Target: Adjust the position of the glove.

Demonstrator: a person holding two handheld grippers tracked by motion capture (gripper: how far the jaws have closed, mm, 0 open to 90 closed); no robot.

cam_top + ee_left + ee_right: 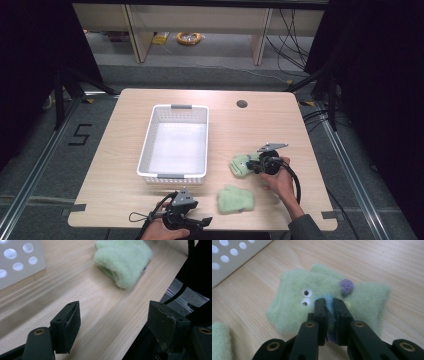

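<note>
Light wood-grain table (130,197), rounded corners, with a round cable hole (242,104) near its far edge; a white perforated basket (148,145) stands left of centre. Two pale green fuzzy mittens lie right of the basket: the googly-eyed mitten (241,165) farther back; the plain mitten (235,199) near the front edge.

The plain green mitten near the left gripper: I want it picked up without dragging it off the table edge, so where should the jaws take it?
Grip the plain green mitten at its rolled cuff end, which bulges toward the left gripper. Come straight ahead across the table with the jaws open as now, since that thick, raised fold probably gives more to pinch than the flat body.
</note>
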